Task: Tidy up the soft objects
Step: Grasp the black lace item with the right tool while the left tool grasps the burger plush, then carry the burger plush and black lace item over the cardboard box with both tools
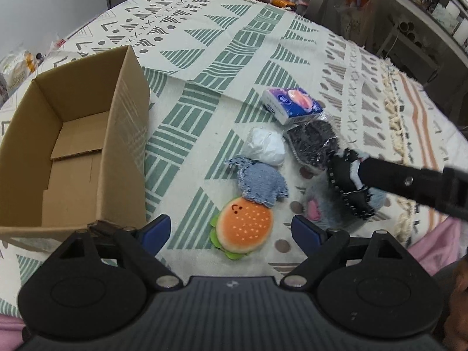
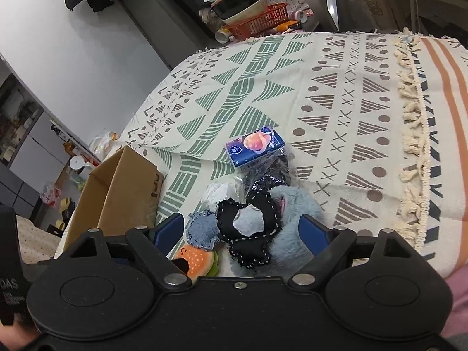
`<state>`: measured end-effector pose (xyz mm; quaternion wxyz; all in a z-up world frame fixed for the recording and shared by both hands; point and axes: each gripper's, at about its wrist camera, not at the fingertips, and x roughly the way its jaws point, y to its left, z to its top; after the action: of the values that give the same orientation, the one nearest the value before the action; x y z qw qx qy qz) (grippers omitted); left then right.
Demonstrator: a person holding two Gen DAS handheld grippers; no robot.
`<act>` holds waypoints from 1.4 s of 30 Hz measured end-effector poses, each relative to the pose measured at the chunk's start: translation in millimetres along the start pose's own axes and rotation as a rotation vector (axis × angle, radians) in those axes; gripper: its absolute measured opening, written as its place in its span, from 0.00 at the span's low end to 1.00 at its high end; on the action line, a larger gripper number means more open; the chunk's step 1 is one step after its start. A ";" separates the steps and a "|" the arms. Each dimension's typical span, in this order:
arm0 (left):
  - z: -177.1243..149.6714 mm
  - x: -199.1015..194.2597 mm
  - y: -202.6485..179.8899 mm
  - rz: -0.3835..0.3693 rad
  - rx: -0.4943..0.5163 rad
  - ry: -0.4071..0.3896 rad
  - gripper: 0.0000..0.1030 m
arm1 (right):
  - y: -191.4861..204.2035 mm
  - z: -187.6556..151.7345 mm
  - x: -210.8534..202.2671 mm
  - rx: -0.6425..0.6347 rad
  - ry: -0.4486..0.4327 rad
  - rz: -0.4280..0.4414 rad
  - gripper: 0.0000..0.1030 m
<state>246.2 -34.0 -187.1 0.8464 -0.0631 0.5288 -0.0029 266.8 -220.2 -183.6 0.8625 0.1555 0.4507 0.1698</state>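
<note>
Holding both tools over the patterned cloth [image 1: 234, 67], you are showing little completed work. The left gripper [image 1: 231, 228] is hovering with its jaws wide apart and nothing between them, just above the burger plush [image 1: 242, 231]. The right gripper [image 2: 242, 228] is reaching over the black stitched piece [image 2: 251, 225]; from its own camera the jaws are standing well apart on either side of it, and the left view is showing the finger tips [image 1: 365, 172] meeting that piece, though whether they are pressing it I cannot tell.

The soft items are all lying in one cluster to the right of the cardboard box [image 1: 131, 134]. Working outward: the burger plush, the denim patch [image 1: 260, 184] overlapping its top edge, the grey-blue furry item [image 2: 295, 204] under the black piece, the white crumpled wad [image 1: 266, 146], the dark glittery packet [image 1: 313, 143], and farthest, the blue tissue pack [image 1: 292, 105] resting on that packet.

The box is sitting open beside the cluster, and its visible interior is showing nothing but cardboard flaps. In my judgement you are standing at the very start: no item is stowed, all six are remaining outside.
</note>
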 end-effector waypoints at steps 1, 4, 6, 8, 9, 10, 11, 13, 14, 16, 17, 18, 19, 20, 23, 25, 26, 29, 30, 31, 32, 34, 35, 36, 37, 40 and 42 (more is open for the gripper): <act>-0.5 3.5 0.1 0.003 0.001 0.006 0.87 | 1.3 0.5 2.5 -0.006 -0.002 -0.002 0.83; -0.3 13.1 3.0 -0.004 -0.009 0.023 0.87 | 6.0 1.2 10.4 -0.029 -0.005 -0.019 0.83; 0.7 19.0 6.3 -0.007 -0.030 0.035 0.87 | 7.3 0.8 15.7 -0.039 -0.007 -0.036 0.81; 0.3 22.6 9.2 -0.015 -0.051 0.039 0.87 | 8.1 0.6 20.7 -0.048 -0.008 -0.058 0.79; -0.1 24.2 9.7 -0.017 -0.052 0.038 0.87 | 8.8 0.5 23.0 -0.053 -0.007 -0.064 0.77; -0.7 26.0 9.5 -0.013 -0.047 0.038 0.87 | 9.7 0.6 25.4 -0.059 -0.005 -0.070 0.76; -1.1 27.6 9.0 -0.007 -0.044 0.038 0.87 | 10.8 0.4 27.6 -0.065 -0.003 -0.075 0.74; -2.2 30.2 8.7 -0.011 -0.045 0.041 0.87 | 13.1 -0.8 30.6 -0.078 0.000 -0.089 0.72; -2.7 30.8 8.5 -0.017 -0.044 0.039 0.87 | 13.9 -1.5 32.0 -0.086 0.002 -0.101 0.69; -3.3 32.2 8.8 -0.025 -0.048 0.039 0.81 | 15.1 -2.7 33.6 -0.090 0.004 -0.117 0.65; -3.9 33.1 9.2 -0.029 -0.052 0.040 0.79 | 14.7 -3.0 33.6 -0.089 0.004 -0.122 0.61; -4.8 34.7 10.0 -0.034 -0.059 0.044 0.73 | 14.3 -3.1 33.7 -0.086 0.003 -0.126 0.57; -6.0 36.8 10.7 -0.040 -0.065 0.049 0.64 | 13.5 -3.5 33.3 -0.082 0.002 -0.127 0.55; -7.2 38.9 11.0 -0.048 -0.070 0.055 0.60 | 13.0 -3.8 32.7 -0.079 0.001 -0.129 0.50; -9.8 40.9 11.8 -0.087 -0.090 0.066 0.42 | 13.5 -5.5 29.6 -0.075 -0.003 -0.129 0.45; -9.8 36.5 12.0 -0.086 -0.094 0.050 0.36 | 14.0 -7.2 25.3 -0.076 -0.009 -0.131 0.43; -9.7 34.3 12.4 -0.085 -0.093 0.042 0.35 | 14.3 -7.9 22.6 -0.076 -0.014 -0.132 0.41; -10.1 24.8 15.8 -0.089 -0.112 0.027 0.31 | 16.4 -10.2 14.2 -0.079 -0.041 -0.137 0.41; -10.7 20.9 17.3 -0.091 -0.118 0.020 0.31 | 17.2 -10.6 12.3 -0.081 -0.049 -0.137 0.41; -11.3 16.4 17.9 -0.096 -0.120 0.011 0.31 | 18.0 -11.3 9.7 -0.081 -0.058 -0.139 0.41; -11.9 11.0 18.0 -0.101 -0.119 -0.003 0.31 | 18.9 -11.8 7.3 -0.082 -0.068 -0.143 0.41; -12.9 0.3 17.6 -0.115 -0.114 -0.034 0.30 | 21.0 -12.2 2.9 -0.085 -0.085 -0.150 0.41; -13.9 -6.4 17.5 -0.122 -0.113 -0.051 0.30 | 22.1 -12.3 0.8 -0.085 -0.090 -0.153 0.41; -14.5 -11.6 17.7 -0.129 -0.115 -0.062 0.30 | 23.1 -12.4 -1.6 -0.084 -0.095 -0.158 0.41; -15.6 -17.3 18.2 -0.137 -0.117 -0.077 0.30 | 24.4 -12.7 -4.2 -0.085 -0.100 -0.162 0.41; -17.5 -32.1 19.0 -0.149 -0.112 -0.117 0.30 | 30.6 -14.4 -15.3 -0.096 -0.121 -0.163 0.41; -19.2 -41.9 21.3 -0.161 -0.113 -0.142 0.30 | 35.1 -14.7 -22.8 -0.100 -0.136 -0.160 0.41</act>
<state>209.3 -11.9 -160.3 0.8739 -0.1530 0.4599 -0.0363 236.9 -196.9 -160.3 0.9085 0.0870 0.3933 0.1117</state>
